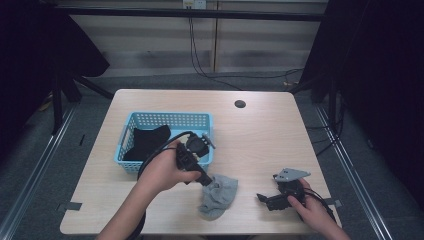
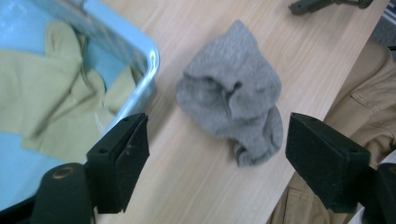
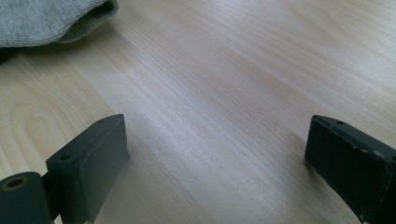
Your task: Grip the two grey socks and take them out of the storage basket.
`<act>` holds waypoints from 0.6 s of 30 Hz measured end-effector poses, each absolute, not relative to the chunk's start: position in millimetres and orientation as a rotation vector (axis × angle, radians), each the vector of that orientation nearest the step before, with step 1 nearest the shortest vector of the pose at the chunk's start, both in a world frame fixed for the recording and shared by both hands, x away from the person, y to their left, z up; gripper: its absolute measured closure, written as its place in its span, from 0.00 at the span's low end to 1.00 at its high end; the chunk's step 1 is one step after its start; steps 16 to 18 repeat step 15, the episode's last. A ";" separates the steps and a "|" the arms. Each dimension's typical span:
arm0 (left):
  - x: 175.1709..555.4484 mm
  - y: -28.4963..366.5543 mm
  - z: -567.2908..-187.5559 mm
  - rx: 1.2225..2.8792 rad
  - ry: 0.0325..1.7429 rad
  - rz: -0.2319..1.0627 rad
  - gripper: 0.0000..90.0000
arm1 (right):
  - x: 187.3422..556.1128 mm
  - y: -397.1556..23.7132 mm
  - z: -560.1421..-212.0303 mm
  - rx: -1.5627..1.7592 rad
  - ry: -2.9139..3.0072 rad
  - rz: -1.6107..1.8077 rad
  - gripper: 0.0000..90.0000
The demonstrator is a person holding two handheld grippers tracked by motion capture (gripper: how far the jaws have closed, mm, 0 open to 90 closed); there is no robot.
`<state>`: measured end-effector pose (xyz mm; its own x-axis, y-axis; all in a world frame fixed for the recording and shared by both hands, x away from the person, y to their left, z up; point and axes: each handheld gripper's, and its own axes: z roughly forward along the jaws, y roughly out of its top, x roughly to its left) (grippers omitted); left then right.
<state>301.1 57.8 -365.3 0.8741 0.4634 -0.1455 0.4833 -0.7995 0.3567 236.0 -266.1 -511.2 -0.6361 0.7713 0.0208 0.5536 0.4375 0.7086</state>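
Note:
A crumpled grey sock [image 1: 219, 194] [image 2: 233, 93] lies on the wooden table near its front edge, just right of a blue plastic basket [image 1: 165, 119] [image 2: 152, 60]. My left gripper [image 1: 206, 181] [image 2: 217, 122] hovers over the sock's upper left end, tilted down. It is open, and the pads are not touching the fabric. My right gripper [image 1: 264, 198] [image 3: 217, 128] rests low on the table to the right of the sock, open with bare wood between its jaws. The sock's cuff [image 3: 51, 21] lies ahead of it at the upper left.
The basket holds a dark cloth [image 1: 147, 142], which looks yellow-green in the left gripper view [image 2: 51, 102]. A round cable hole [image 1: 240, 104] sits at the table's far side. The person's beige trousers [image 2: 369, 107] are beyond the table's front edge.

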 end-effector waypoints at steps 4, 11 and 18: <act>291.3 79.0 -377.2 2.632 0.761 -0.066 0.26 | 235.8 -266.0 -511.1 1.142 2.388 1.005 0.06; 280.5 106.2 -399.3 2.576 0.820 -0.107 0.26 | 236.0 -266.0 -511.2 1.138 2.387 1.006 0.06; 282.4 110.5 -401.4 2.567 0.831 -0.102 0.25 | 235.9 -266.0 -511.1 1.140 2.388 1.004 0.06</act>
